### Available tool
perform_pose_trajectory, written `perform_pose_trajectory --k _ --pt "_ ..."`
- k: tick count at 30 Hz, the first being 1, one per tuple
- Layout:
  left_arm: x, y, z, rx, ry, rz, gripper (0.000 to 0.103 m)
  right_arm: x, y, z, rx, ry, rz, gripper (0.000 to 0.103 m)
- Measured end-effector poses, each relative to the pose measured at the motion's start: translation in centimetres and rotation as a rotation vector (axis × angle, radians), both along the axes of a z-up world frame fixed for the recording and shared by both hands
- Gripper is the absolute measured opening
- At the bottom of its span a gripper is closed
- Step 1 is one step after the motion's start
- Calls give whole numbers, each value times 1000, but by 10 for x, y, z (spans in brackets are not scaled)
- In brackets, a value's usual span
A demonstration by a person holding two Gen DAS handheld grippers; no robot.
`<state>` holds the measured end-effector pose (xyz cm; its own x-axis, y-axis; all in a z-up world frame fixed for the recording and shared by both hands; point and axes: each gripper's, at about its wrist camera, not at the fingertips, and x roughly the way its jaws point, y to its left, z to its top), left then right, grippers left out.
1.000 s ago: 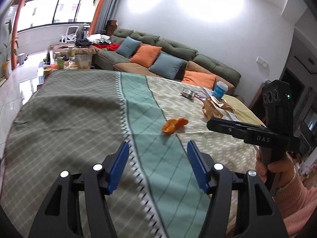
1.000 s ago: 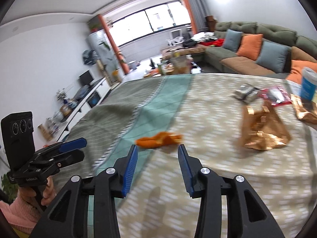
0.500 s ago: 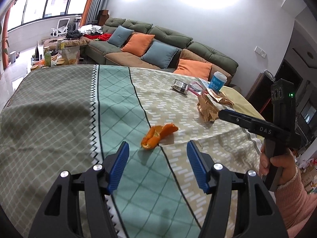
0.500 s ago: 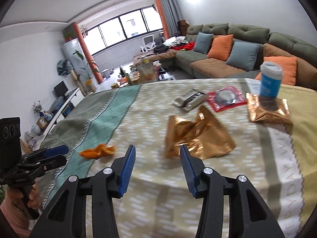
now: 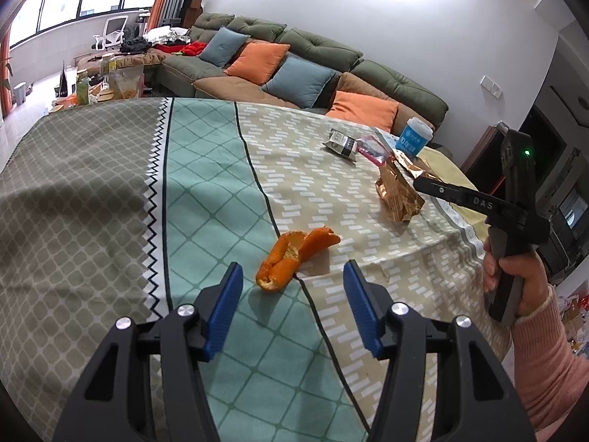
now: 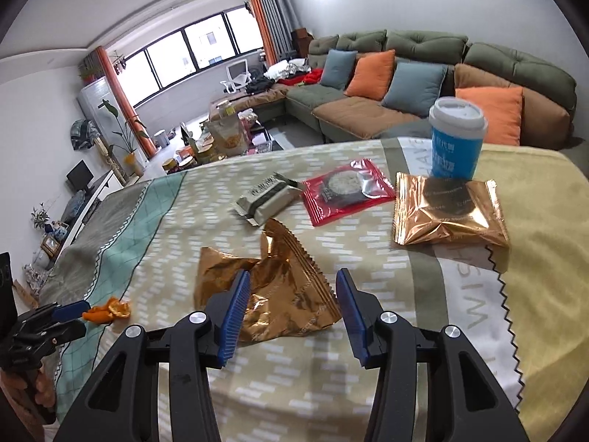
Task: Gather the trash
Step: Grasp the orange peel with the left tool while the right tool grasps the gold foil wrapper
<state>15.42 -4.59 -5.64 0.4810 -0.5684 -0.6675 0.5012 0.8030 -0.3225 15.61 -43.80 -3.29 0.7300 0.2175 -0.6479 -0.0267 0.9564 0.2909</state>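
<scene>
we count two hand-held grippers. the left hand-held gripper (image 5: 292,305) has its blue pads spread wide with nothing between them, and the orange peel (image 5: 294,256) lies on the tabletop (image 5: 92,191) just beyond the gap, toward 12 o'clock, not touching either pad. the right hand-held gripper (image 6: 292,311) is spread as well, holding nothing, with the crumpled gold wrapper (image 6: 268,287) lying in front of the opening, from 12 toward 11 o'clock; we cannot tell whether the left pad touches it.

the trash on the patterned cloth counts as one orange peel, two gold wrappers, one red packet (image 6: 348,191), one grey packet (image 6: 267,200) and one blue cup with a white lid (image 6: 456,138). the second, flatter gold wrapper (image 6: 447,213) lies at 1 o'clock from the right hand-held gripper, with the cup just behind it.

the right wrist view shows the red packet's clear window and round contents, and the left hand-held gripper's tip near the peel (image 6: 108,309) at 9 o'clock. the left wrist view instead shows the person's right hand (image 5: 515,280) in a pink sleeve gripping the other handle at 3 o'clock, and two orange and two blue cushions on the green sofa (image 5: 324,51). there the packets crowd together at 1 o'clock and are hard to tell apart.
</scene>
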Motion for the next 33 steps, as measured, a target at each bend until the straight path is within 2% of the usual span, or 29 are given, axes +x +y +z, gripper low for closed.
perform_pose_trajectory --k 6,9,12,14,19,22,24,25,29,32,33 --pt "4 -3 -6 5 28 -10 41 10 0 -11 60 50 34 49" --pt "4 -4 -7 7 32 -10 29 9 1 -11 68 50 44 49" --pt "4 -3 -7 7 36 -6 24 7 3 -11 85 51 54 46" --pt "4 -2 -7 4 36 -3 22 4 5 -10 95 49 66 43" --pt "2 -3 -8 14 37 -13 22 -3 10 -6 101 27 85 43" --pt "3 -4 -9 20 42 -11 24 -4 5 1 82 -5 50 43" --pt "4 -4 -10 21 49 -9 24 0 0 3 73 -5 31 51" --pt "4 -4 -11 21 50 -9 24 3 -3 3 65 -2 20 59" --pt "4 -5 -12 22 49 -9 24 23 -14 -12 100 70 39 60" --pt "4 -5 -12 24 49 -8 24 24 -13 -16 93 79 56 60" --pt "4 -5 -12 24 48 -7 24 23 -12 -16 100 75 65 57"
